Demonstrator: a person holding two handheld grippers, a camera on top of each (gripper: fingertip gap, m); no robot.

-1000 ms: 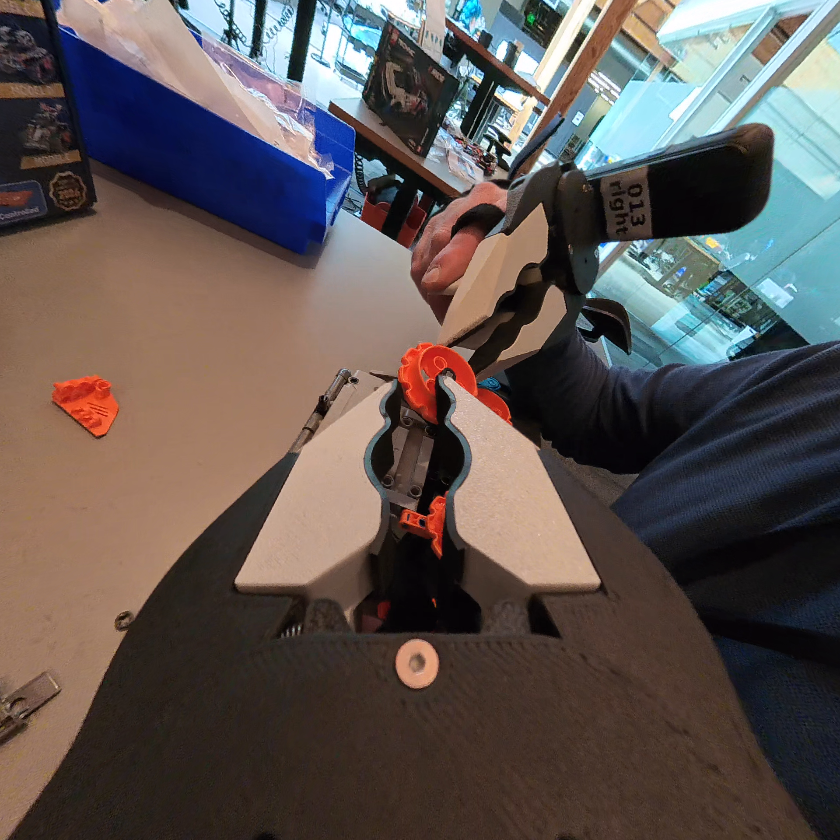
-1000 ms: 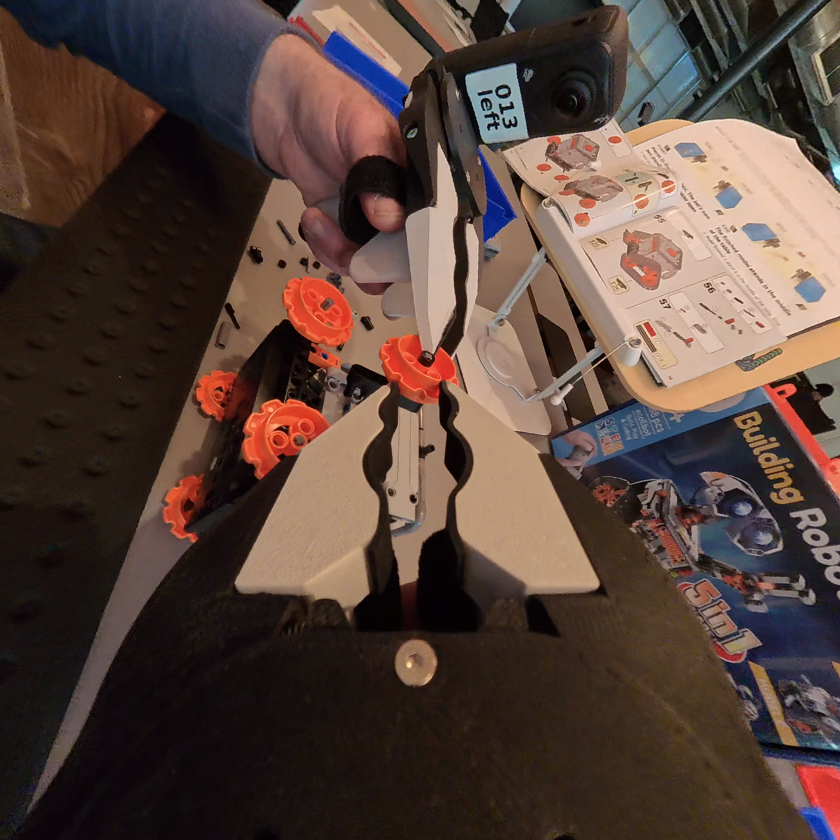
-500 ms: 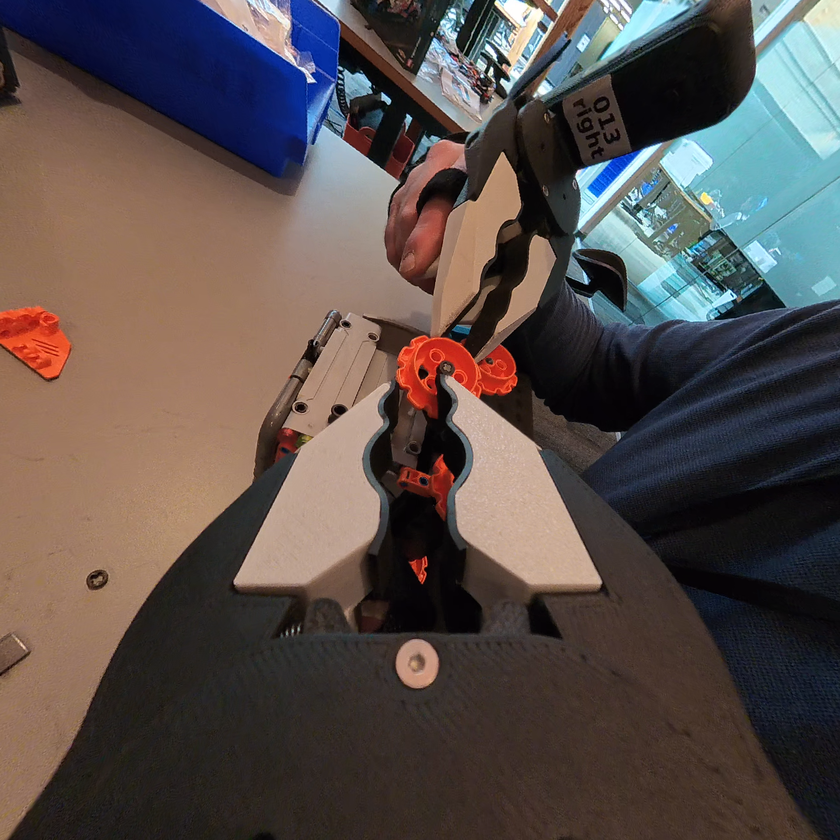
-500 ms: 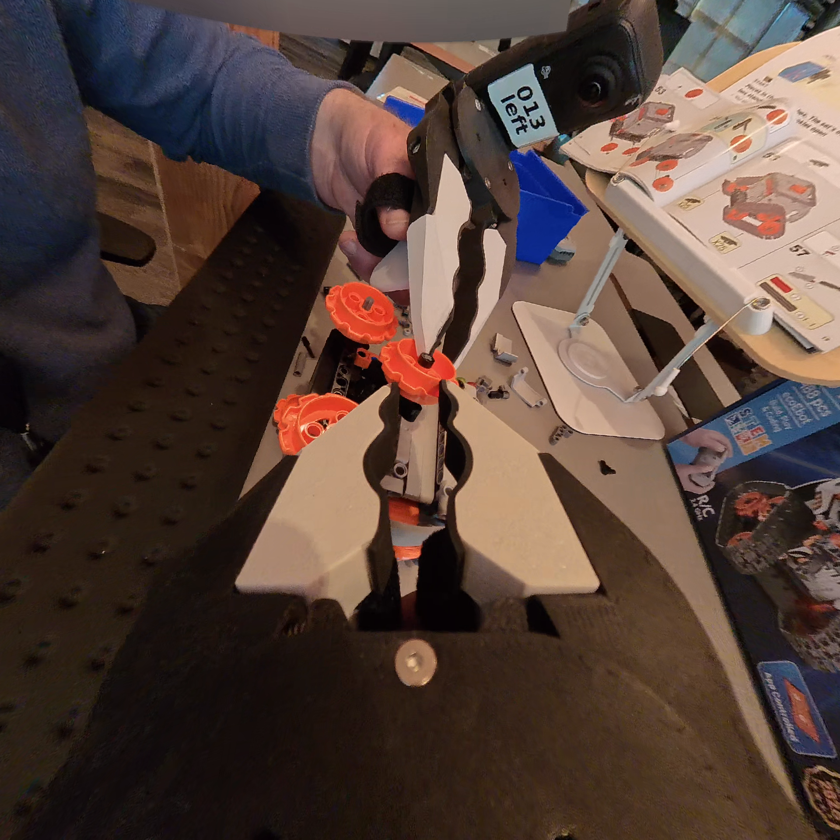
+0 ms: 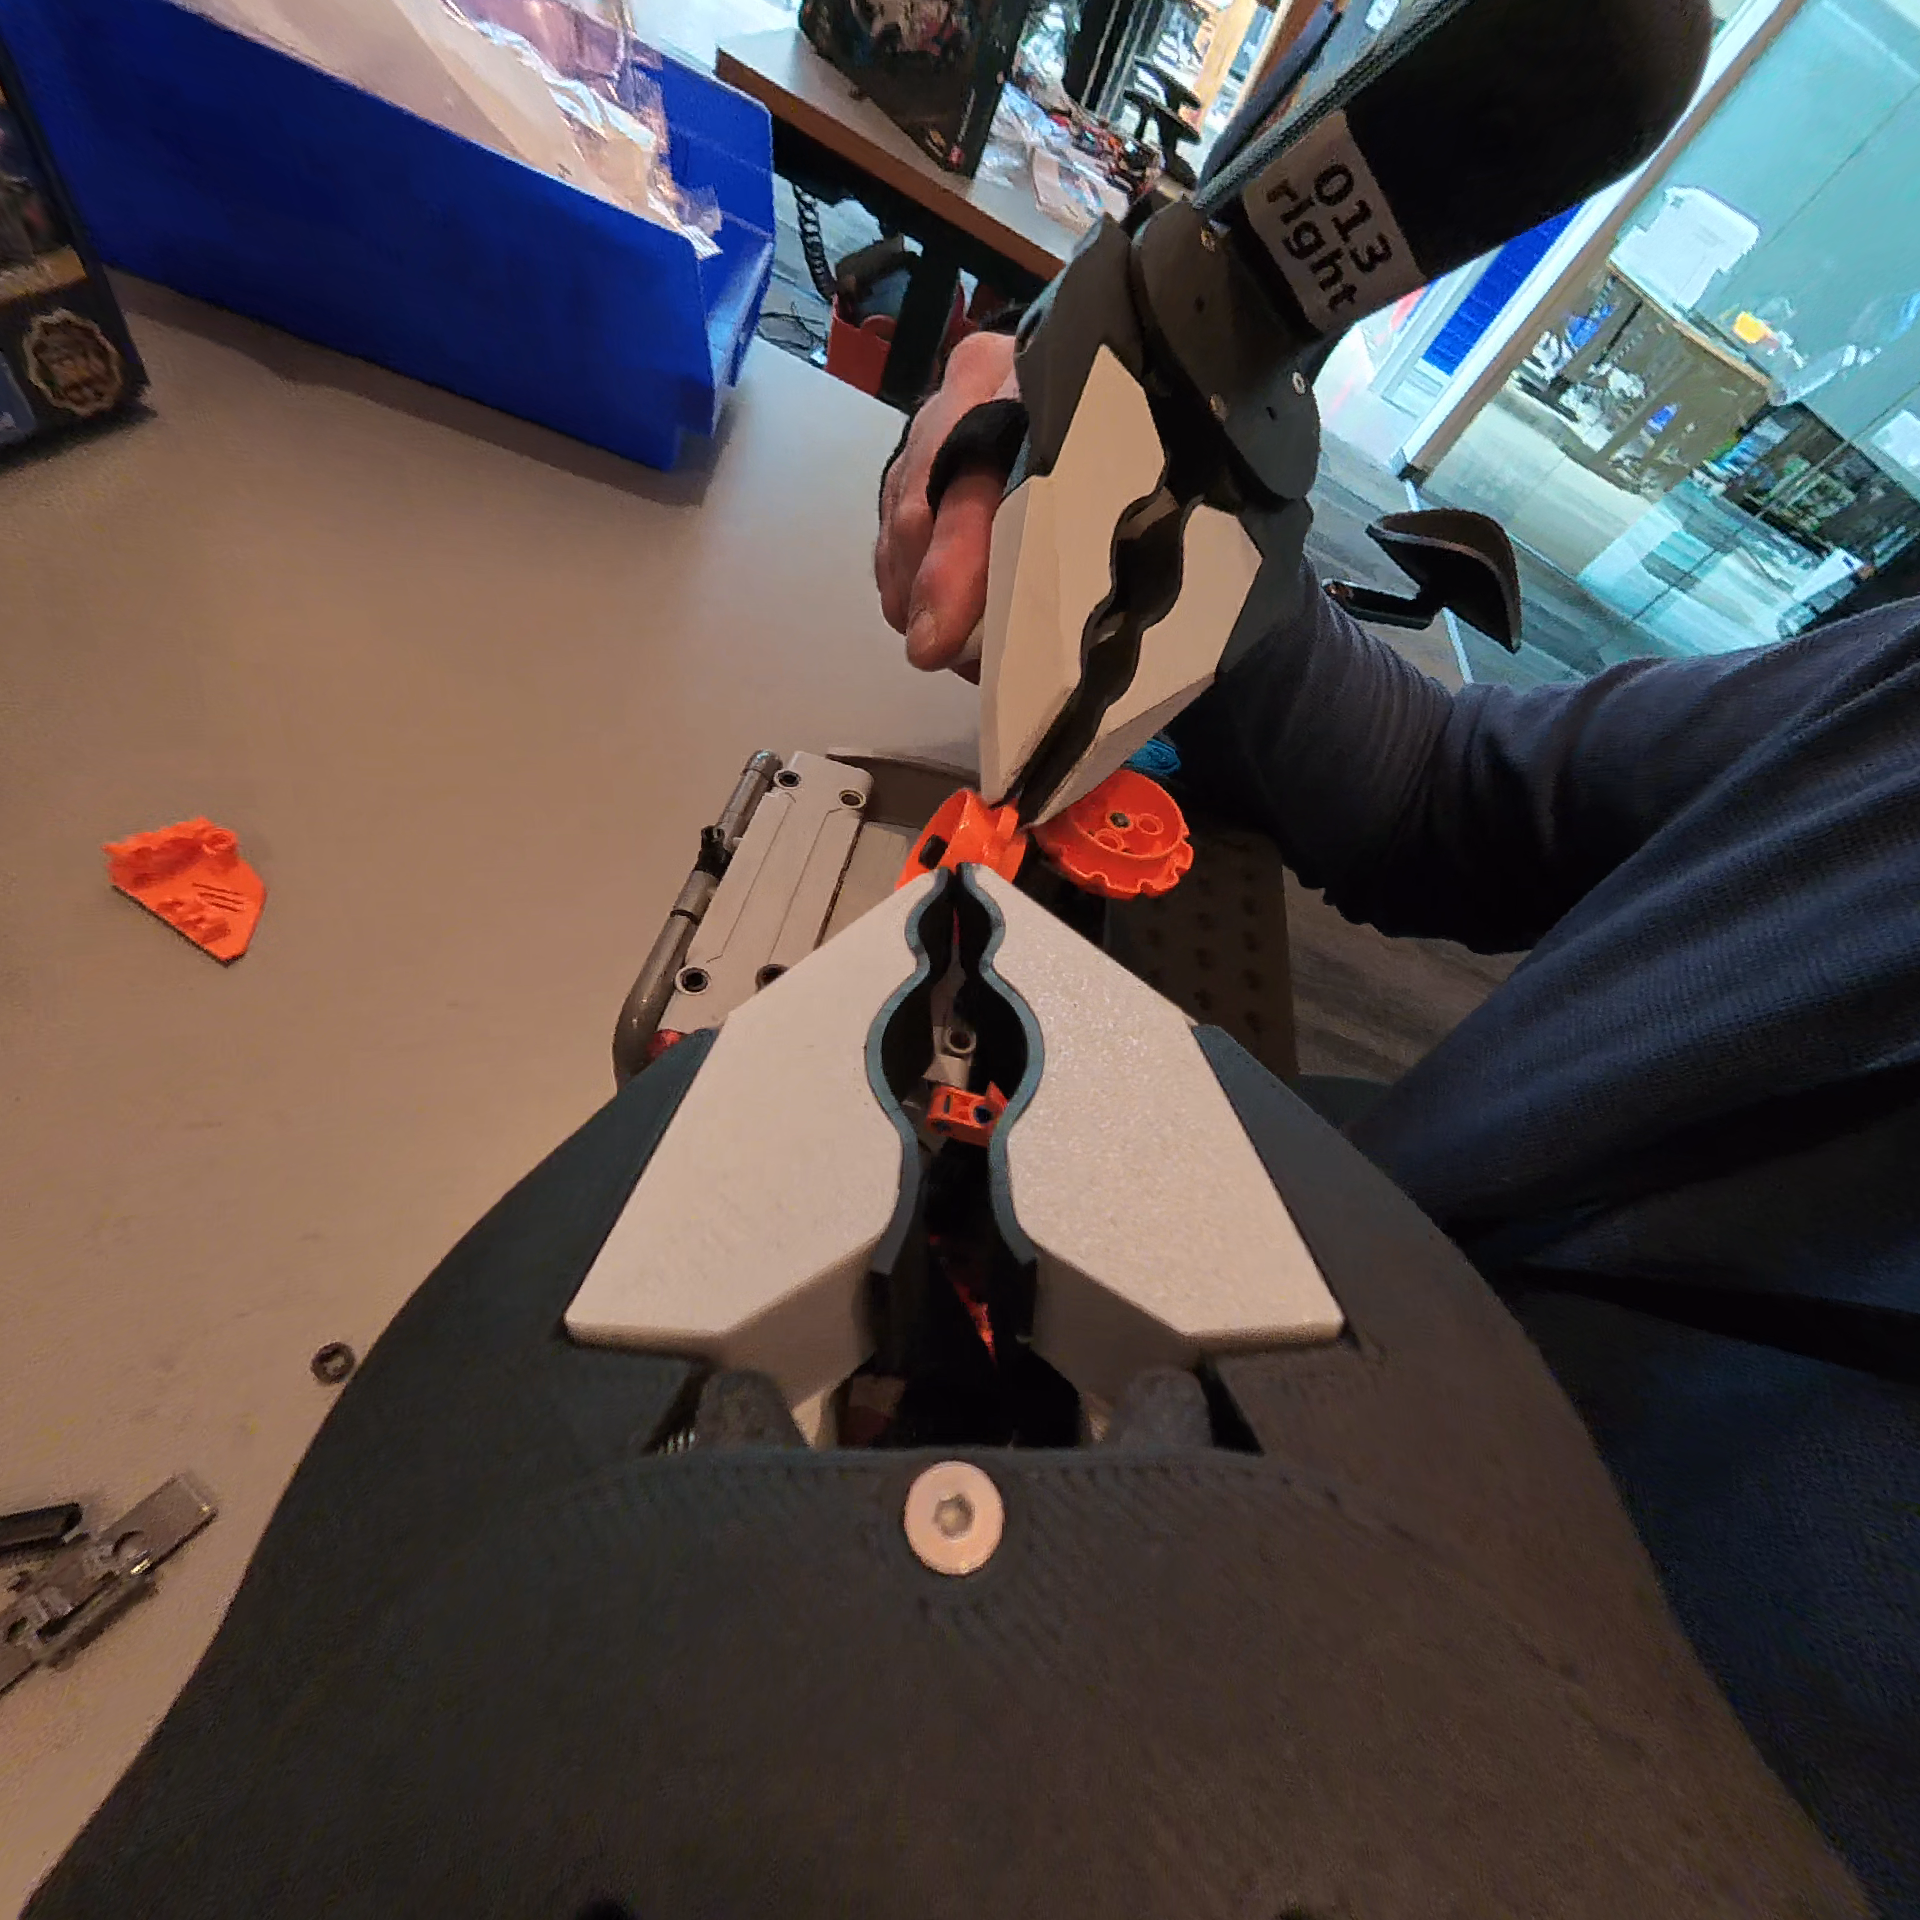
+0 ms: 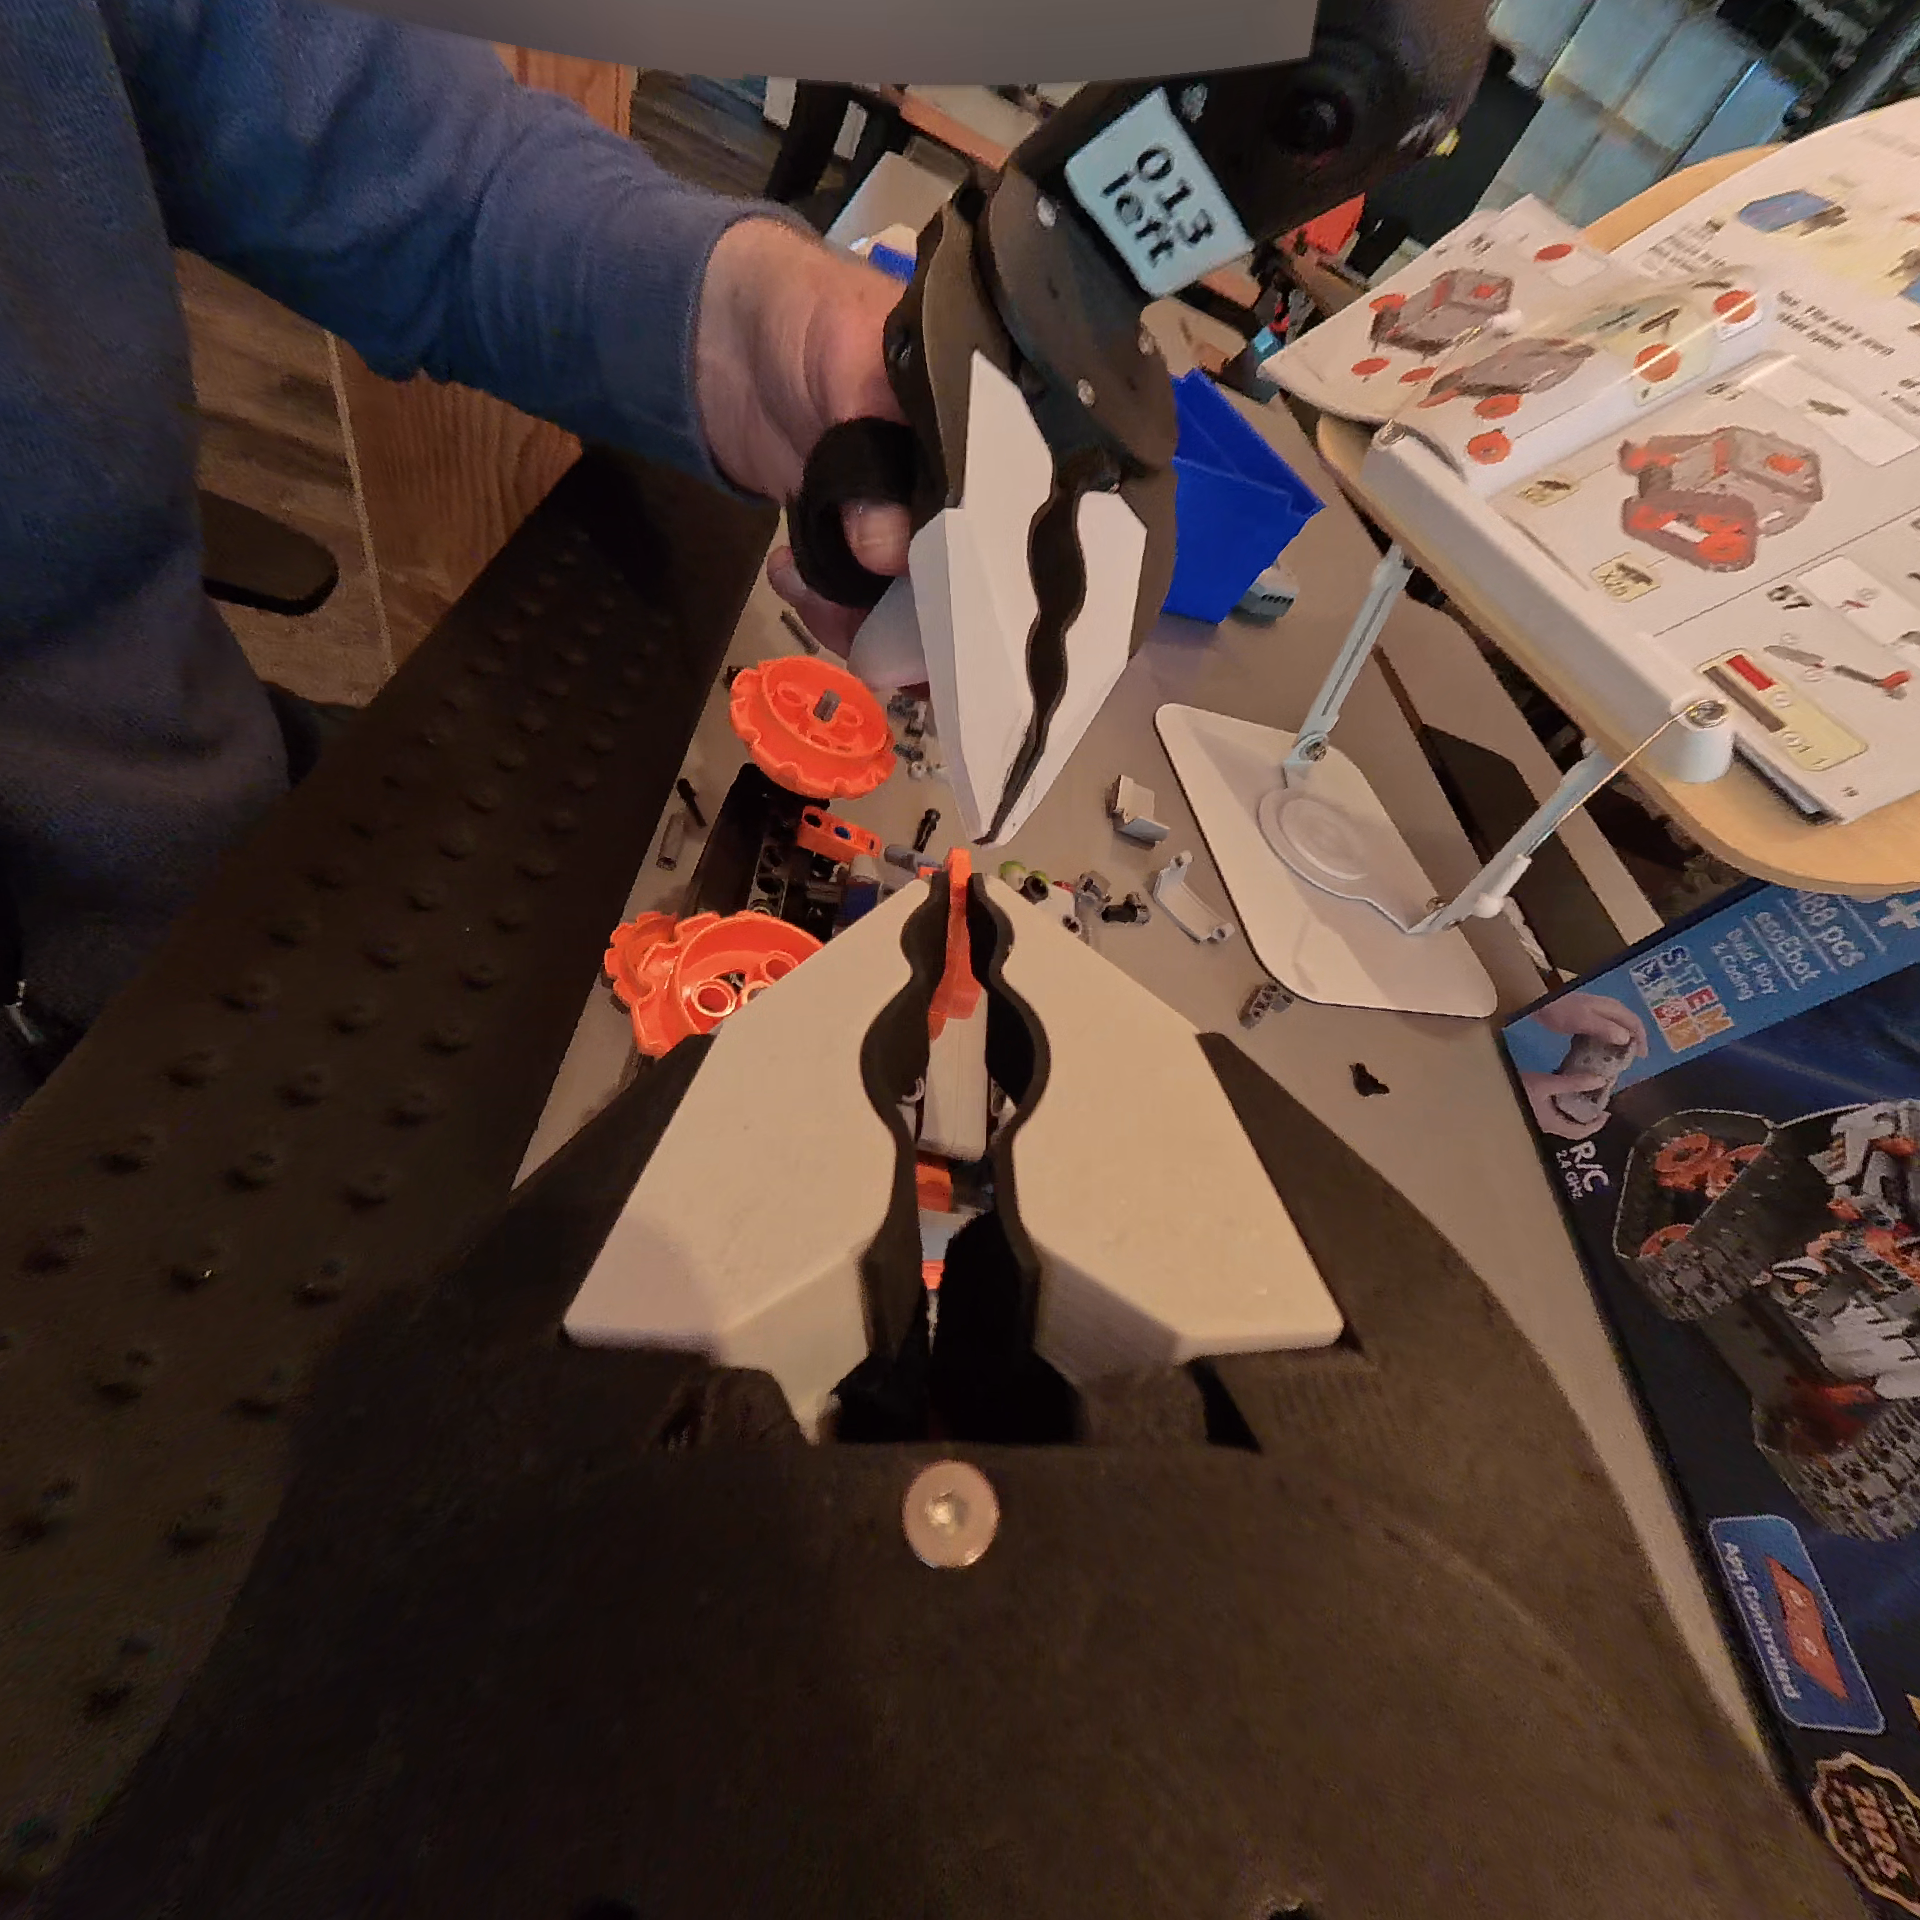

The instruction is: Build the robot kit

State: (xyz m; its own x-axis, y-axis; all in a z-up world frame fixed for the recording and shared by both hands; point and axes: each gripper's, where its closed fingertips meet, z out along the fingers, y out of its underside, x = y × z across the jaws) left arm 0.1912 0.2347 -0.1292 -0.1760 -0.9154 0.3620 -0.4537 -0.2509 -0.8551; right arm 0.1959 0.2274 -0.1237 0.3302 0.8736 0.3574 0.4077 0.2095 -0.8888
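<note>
The right tongs (image 6: 956,891) are clamping a round orange plastic toothed wheel (image 6: 954,940) by its rim, so that wheel is showing edge-on between the two fingers, held just above the grey and black brick-built vehicle body (image 5: 774,883) lying on the pale grey surface (image 5: 416,727). The left tongs (image 5: 956,888) are pressed together, with nothing visible between them, and are hovering just off the wheel's face. A second orange wheel (image 5: 1117,847) is sitting just beside the held one, mounted on the body. The grip looks thin: the rim is being pinched only at the fingertips, so a nudge from the left tongs could be twisting the wheel out and dropping it among the small loose pieces (image 6: 1138,821) scattered near by. Compared with half a second ago, both pairs of tongs are now much narrower, the left tip is no longer sitting at the wheel's hub, and the wheel is turned from face-on to edge-on
</note>
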